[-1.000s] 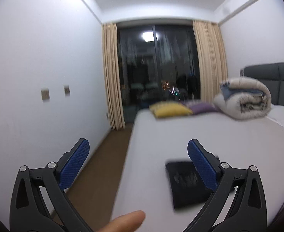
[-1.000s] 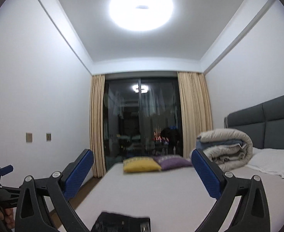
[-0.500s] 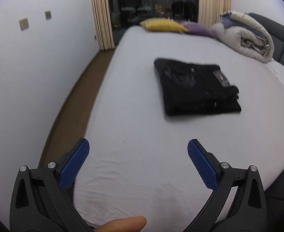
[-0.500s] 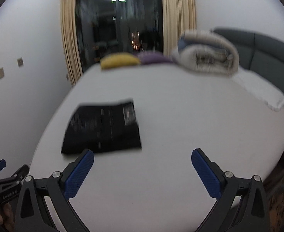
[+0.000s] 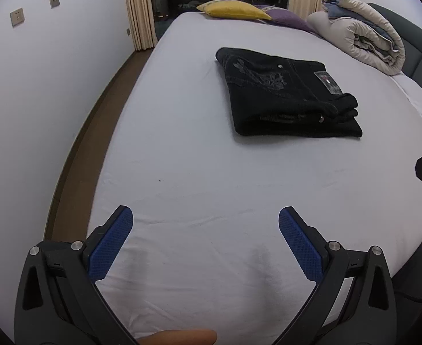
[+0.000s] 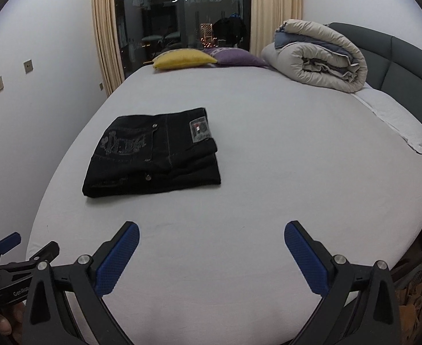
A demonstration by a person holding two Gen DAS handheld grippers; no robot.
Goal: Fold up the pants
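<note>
Black pants [image 5: 285, 95] lie folded into a compact rectangle on the white bed [image 5: 199, 172], with an embroidered back pocket and a grey label facing up. They also show in the right wrist view [image 6: 156, 152], left of centre. My left gripper [image 5: 205, 230] is open and empty, held above the near part of the bed, well short of the pants. My right gripper [image 6: 211, 244] is open and empty, also above the near bed, to the right of the pants. The left gripper shows at the lower left of the right wrist view [image 6: 24, 250].
A rolled beige duvet [image 6: 317, 57] lies at the far right by the dark headboard [image 6: 406, 60]. A yellow pillow [image 6: 182, 57] and a purple pillow [image 6: 234, 56] lie at the far end. A white pillow [image 6: 395, 118] lies at the right. Wooden floor [image 5: 96, 115] runs along the left wall.
Both grippers tilted down from facing the window and ceiling to facing the bed. The folded pants moved from the bottom edge to mid view. Both stayed open.
</note>
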